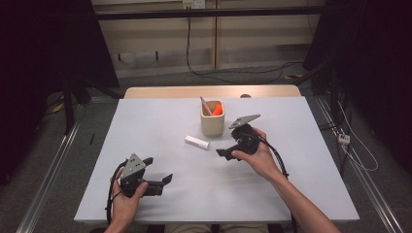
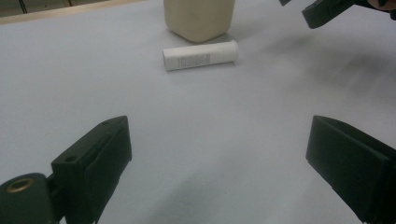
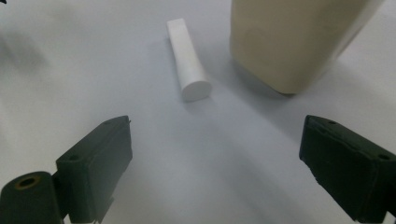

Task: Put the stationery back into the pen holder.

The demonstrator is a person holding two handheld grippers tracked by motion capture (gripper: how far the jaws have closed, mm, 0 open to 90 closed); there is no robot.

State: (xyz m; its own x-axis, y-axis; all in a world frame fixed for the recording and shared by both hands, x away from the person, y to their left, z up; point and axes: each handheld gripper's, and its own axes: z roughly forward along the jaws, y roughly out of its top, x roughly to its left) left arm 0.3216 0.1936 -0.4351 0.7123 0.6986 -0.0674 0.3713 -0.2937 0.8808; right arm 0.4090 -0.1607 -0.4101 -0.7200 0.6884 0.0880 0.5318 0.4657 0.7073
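Nearest the person, the left gripper point(image 1: 158, 182) is hovering low over the pale grey surface point(image 1: 160, 121), jaws spread and empty. Farther forward, the right gripper point(image 1: 224, 153) is tilting down-left, jaws also spread wide. Just beyond it, the small white plastic cylinder point(image 1: 197, 142) is lying flat, with the beige square cup point(image 1: 212, 124) standing close behind it.

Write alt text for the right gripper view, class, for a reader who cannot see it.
A white tube lies flat on the pale table, its round end toward the open right gripper, whose two black jaws stand wide apart with nothing between them. A beige cup stands just beside the tube.
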